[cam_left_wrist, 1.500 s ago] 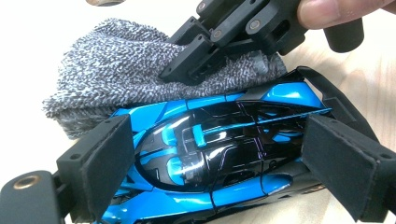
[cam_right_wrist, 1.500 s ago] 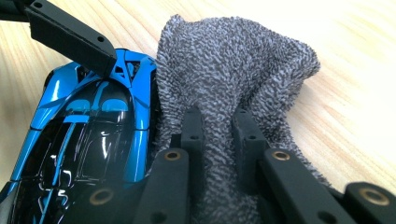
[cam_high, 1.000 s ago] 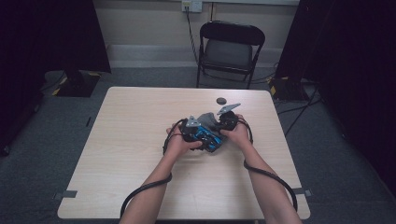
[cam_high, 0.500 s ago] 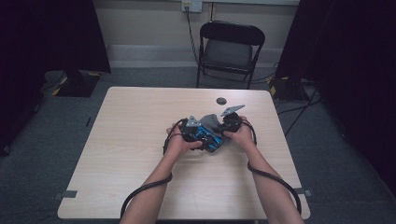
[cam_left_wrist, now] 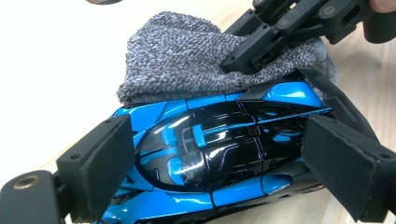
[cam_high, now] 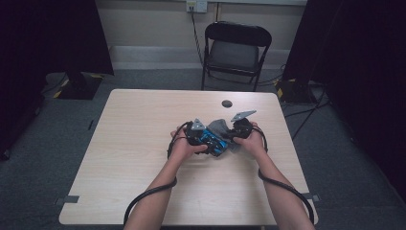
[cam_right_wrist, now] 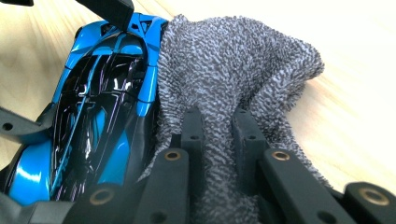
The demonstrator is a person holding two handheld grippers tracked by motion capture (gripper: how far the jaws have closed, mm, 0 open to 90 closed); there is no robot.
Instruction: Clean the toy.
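A glossy blue and black toy car (cam_left_wrist: pixel 219 154) sits lengthwise between the pads of my left gripper (cam_left_wrist: pixel 224 163), which press on its nose and tail. My right gripper (cam_right_wrist: pixel 217 121) is shut on a bunched grey terry cloth (cam_right_wrist: pixel 233 60) that lies against the side of the car (cam_right_wrist: pixel 98 107). In the left gripper view the right gripper (cam_left_wrist: pixel 243 58) pins the cloth (cam_left_wrist: pixel 177 56) just beyond the car. From above, both grippers, left (cam_high: pixel 198 135) and right (cam_high: pixel 234 133), meet over the car (cam_high: pixel 214 140) and cloth (cam_high: pixel 220 126) near the table's middle.
The pale wooden table (cam_high: pixel 143 143) carries a small dark round object (cam_high: pixel 227 103) near its far edge. A black folding chair (cam_high: pixel 234 48) stands behind the table. Black cables trail from both grippers toward the near edge.
The right gripper with the cloth has shifted slightly against the car. The left gripper and the car have stayed in place.
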